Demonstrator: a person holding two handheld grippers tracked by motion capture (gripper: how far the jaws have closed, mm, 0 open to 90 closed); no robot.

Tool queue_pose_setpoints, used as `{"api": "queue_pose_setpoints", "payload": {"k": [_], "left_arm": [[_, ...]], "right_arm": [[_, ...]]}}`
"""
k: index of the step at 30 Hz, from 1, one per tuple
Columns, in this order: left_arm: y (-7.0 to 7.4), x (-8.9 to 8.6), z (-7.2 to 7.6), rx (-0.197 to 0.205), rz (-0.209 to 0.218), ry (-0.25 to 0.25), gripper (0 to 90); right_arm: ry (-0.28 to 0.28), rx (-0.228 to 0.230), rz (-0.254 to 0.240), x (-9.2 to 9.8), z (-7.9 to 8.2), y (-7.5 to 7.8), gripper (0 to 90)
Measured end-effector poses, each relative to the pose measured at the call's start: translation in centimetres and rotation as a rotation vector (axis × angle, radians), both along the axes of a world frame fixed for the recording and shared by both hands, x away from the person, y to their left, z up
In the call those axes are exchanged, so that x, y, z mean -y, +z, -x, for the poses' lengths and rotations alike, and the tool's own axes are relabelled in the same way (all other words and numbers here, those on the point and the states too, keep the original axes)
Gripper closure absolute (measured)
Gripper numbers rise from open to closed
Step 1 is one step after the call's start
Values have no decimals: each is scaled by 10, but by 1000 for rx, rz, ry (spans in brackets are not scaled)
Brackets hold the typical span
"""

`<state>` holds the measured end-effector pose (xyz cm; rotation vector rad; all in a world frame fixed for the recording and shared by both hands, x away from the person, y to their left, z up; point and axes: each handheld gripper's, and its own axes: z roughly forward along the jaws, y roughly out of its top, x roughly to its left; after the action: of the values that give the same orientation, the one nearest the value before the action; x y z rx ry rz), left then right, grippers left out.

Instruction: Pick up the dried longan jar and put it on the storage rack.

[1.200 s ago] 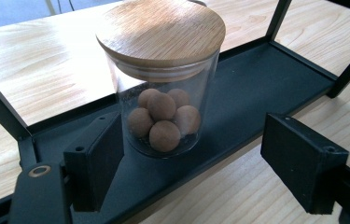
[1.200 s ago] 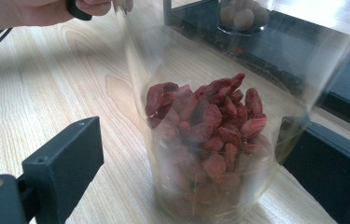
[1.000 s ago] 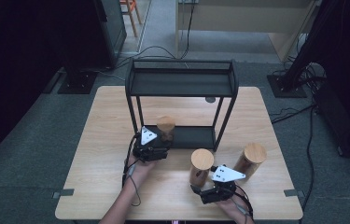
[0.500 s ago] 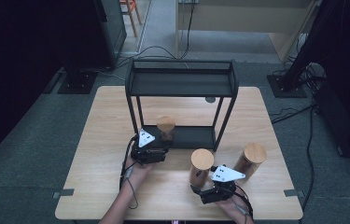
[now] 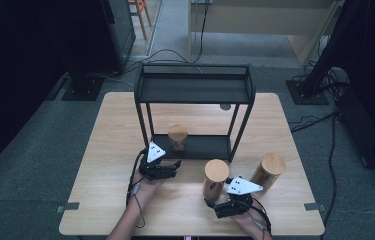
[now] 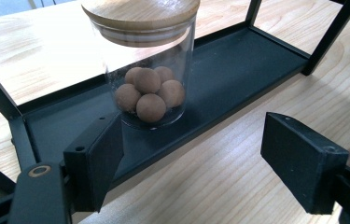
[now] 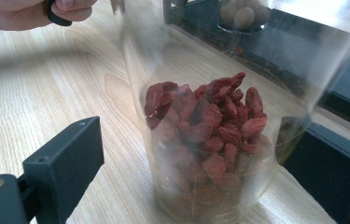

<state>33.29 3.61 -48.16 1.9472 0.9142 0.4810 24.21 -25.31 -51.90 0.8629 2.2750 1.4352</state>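
Left gripper (image 5: 175, 165) sits at lower centre-left of the high view, just in front of the black shelf rack (image 5: 195, 90), and I read its jaws as standing apart with nothing between them. From its own camera (image 6: 191, 163) the two black jaws frame bare wood and the front edge of the rack's bottom tray (image 6: 238, 70). On that tray, in the upper middle of the frame, stands a glass jar of brown balls (image 6: 150, 93) with a wooden lid, upright and clear of both jaws. In the high view that same jar (image 5: 177, 137) stands on the lower tray, left of the tray's middle.

Over at lower right of the high view, my right gripper (image 5: 210, 202) is at the foot of a jar of red berries (image 5: 215, 179), which stands upright on the desk (image 5: 115, 150) in front of the rack. Its own camera shows the jar (image 7: 210, 140) between the two jaws, the right one close against the glass and the left one standing off with a gap, so I count it as not yet clamped. A third lidded jar (image 5: 269, 171) stands just right of the berry jar, apart from it. My hand (image 7: 37, 11) shows at the upper left of the right gripper view.
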Motion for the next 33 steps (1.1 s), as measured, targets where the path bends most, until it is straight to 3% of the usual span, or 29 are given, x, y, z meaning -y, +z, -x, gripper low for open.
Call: {"api": "queue_pose_setpoints", "payload": {"k": [13,25,33], "left_arm": [[-4,-6,6,22,17,-22,216],[-9,-7,13,25,23,-39,216],[-10,-8,19,38,11,-46,216]], "right_arm": [[-9,24,23,-2,2,0,64],[-7,16,21,-2,2,1,66],[-14,34,24,-3,3,2,65]]}}
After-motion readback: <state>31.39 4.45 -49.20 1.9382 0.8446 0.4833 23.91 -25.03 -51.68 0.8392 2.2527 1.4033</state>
